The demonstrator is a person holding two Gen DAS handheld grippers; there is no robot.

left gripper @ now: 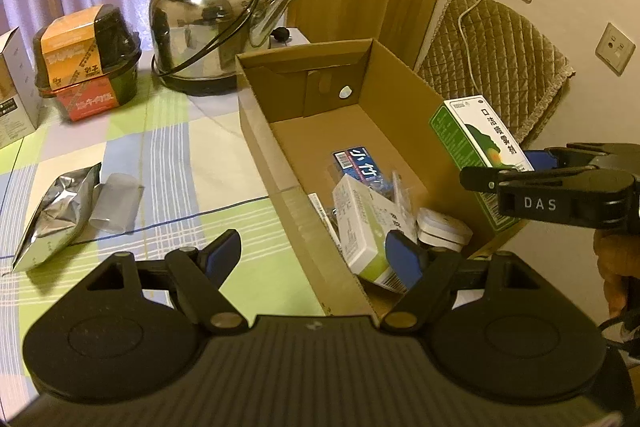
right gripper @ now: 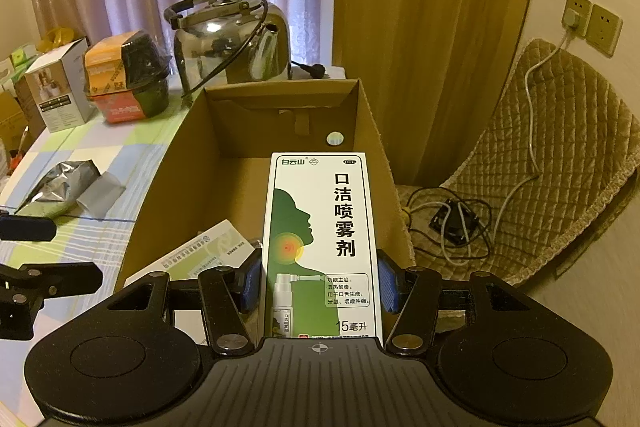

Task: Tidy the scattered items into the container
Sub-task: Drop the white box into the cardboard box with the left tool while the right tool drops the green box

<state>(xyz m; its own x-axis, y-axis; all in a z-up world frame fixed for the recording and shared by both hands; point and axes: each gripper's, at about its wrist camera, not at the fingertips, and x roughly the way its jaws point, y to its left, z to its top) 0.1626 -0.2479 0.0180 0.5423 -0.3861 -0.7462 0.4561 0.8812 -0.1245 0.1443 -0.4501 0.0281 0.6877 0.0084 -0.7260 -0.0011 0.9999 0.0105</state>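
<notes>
Fingers of the right gripper (right gripper: 320, 285) pinch the green spray box (right gripper: 320, 239) above the cardboard box (right gripper: 168, 179); its twelve o'clock end is bare. Left gripper (left gripper: 316, 259) fingers are spread over the near rim.

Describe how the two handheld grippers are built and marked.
Both grippers are matte black plastic with ribbed bodies, round side discs, silver pivot screws and blue finger pads. The left gripper shows this close up. The right gripper carries white "DAS" lettering, seen from the left camera, and a crosshair mark.
</notes>
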